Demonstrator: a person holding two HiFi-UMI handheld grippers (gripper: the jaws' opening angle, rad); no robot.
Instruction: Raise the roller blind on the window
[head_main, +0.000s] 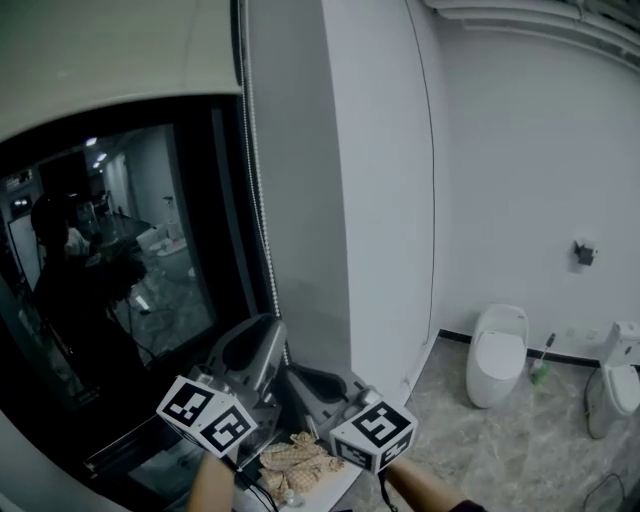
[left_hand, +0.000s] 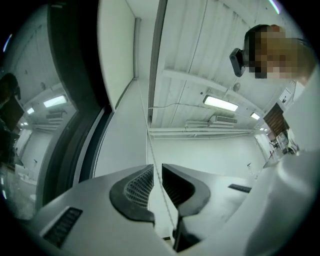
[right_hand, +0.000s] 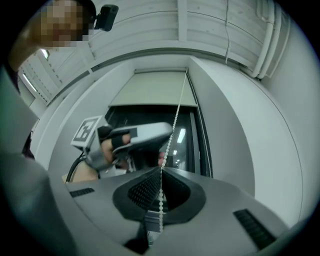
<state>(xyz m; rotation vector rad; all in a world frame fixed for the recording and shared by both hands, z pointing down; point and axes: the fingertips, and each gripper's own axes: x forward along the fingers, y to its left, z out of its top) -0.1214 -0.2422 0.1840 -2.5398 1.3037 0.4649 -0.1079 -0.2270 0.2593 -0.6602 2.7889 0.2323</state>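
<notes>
- Two grippers work one bead chain (head_main: 262, 200) beside the dark window (head_main: 120, 290). The roller blind (head_main: 110, 50) covers only the top of the glass.
- My right gripper (right_hand: 161, 172) is clamped tight on the chain, low down, to hold the pull.
- My left gripper (left_hand: 156, 167), above it, has its jaws slightly parted with the chain loose between them. I judge it ready for a higher grip.

A white toilet (head_main: 497, 355) stands against the far wall, and a second toilet (head_main: 612, 385) stands to its right at the frame edge. A green-headed brush (head_main: 541, 366) leans between them. A small dark fitting (head_main: 585, 253) is mounted on the wall above. The floor (head_main: 450, 440) is marbled tile. A crumpled patterned cloth (head_main: 296, 462) lies on a white ledge (head_main: 338, 486).
</notes>
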